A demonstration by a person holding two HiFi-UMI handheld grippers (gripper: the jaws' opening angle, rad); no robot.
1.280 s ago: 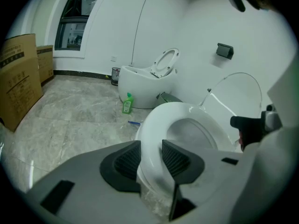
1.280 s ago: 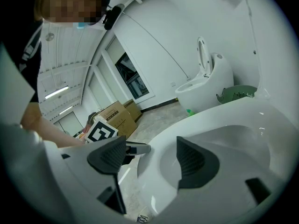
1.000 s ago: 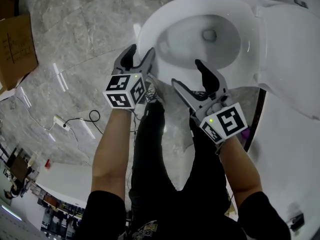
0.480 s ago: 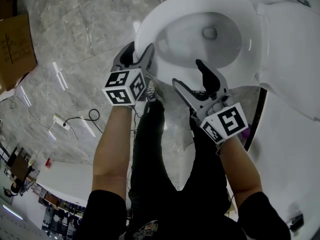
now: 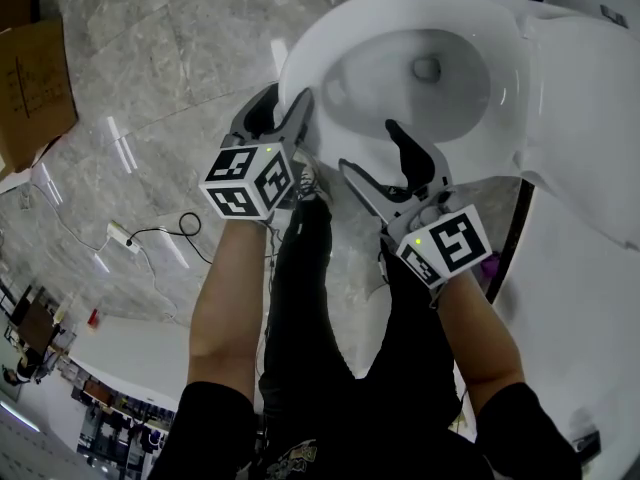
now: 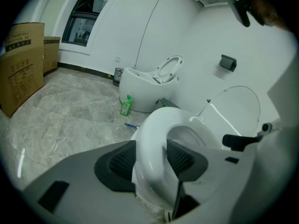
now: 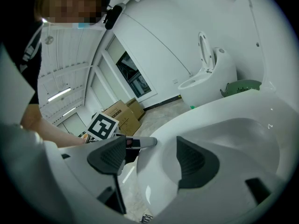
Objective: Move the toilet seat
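The white toilet seat (image 5: 300, 60) lies down on the bowl, its lid (image 5: 590, 98) raised behind. My left gripper (image 5: 285, 103) straddles the seat's front-left rim. In the left gripper view the rim (image 6: 154, 129) fills the gap of the left gripper (image 6: 149, 158), both pads touch it, and the jaws are closing. My right gripper (image 5: 372, 150) is open at the front rim. In the right gripper view one pad (image 7: 194, 160) of the right gripper (image 7: 152, 155) is over the bowl side and the other (image 7: 110, 155) stands off outside the seat (image 7: 201, 120).
Cardboard boxes (image 5: 35, 78) stand on the marble floor at the left. A cable and power strip (image 5: 120, 238) lie on the floor. A second toilet (image 6: 145, 90) and a green bottle (image 6: 125, 106) stand by the far wall. The person's legs (image 5: 320, 298) are right below the grippers.
The left gripper has shifted slightly along the front-left rim while staying astride it. The right gripper has hardly moved.
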